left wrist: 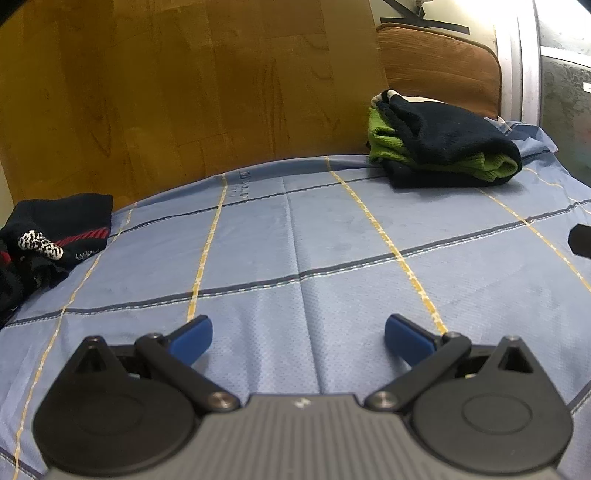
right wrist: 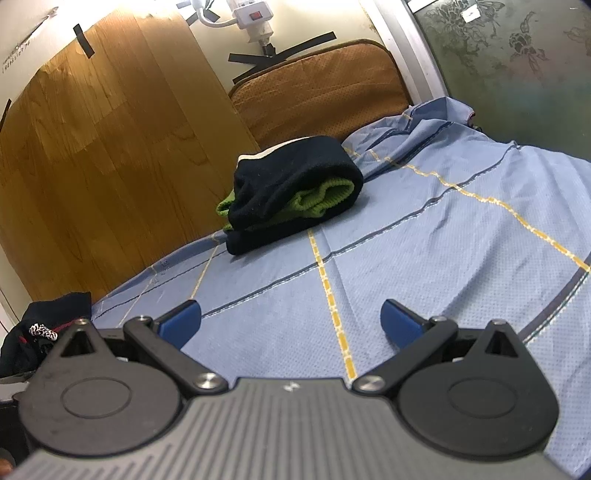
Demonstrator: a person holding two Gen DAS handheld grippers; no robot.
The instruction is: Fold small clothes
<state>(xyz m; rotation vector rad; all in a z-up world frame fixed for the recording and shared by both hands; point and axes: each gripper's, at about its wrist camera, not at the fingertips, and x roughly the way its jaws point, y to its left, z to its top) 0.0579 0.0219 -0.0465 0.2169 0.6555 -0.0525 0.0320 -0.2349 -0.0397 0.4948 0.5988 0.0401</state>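
The left hand-held gripper point(left wrist: 298, 336) is wide open, with its two blue fingertips point(left wrist: 194, 338) far apart and nothing between them. The right hand-held gripper point(right wrist: 291, 322) is wide open too, and it holds nothing. Both hang just above a light blue cloth point(left wrist: 332, 236) that covers the surface. The cloth has a tiny dotted weave, thin yellow lines and dark blue lines that cross to make big squares. It lies mostly flat, but it bunches into soft wrinkles at the far right corner point(right wrist: 424, 122). A folded pile of knit clothes point(left wrist: 439, 144) sits on the far right part of the cloth. It is thick and soft, dark navy on the outside with a bright green ribbed layer point(right wrist: 321, 199) tucked in the middle and a bit of white at the top edge. A loose heap of dark clothes point(left wrist: 51, 236) lies at the far left edge of the cloth, well apart from the folded pile. It is crumpled, with red stripes and a small black-and-white speckled bit point(left wrist: 40, 243). Behind the cloth stands a smooth brown wood-look board point(left wrist: 177, 92), held up with strips of black tape point(right wrist: 83, 40). Next to it leans a brown padded cushion point(right wrist: 325, 88) with a bumpy cover. A white power strip point(right wrist: 253, 14) hangs on the wall above.
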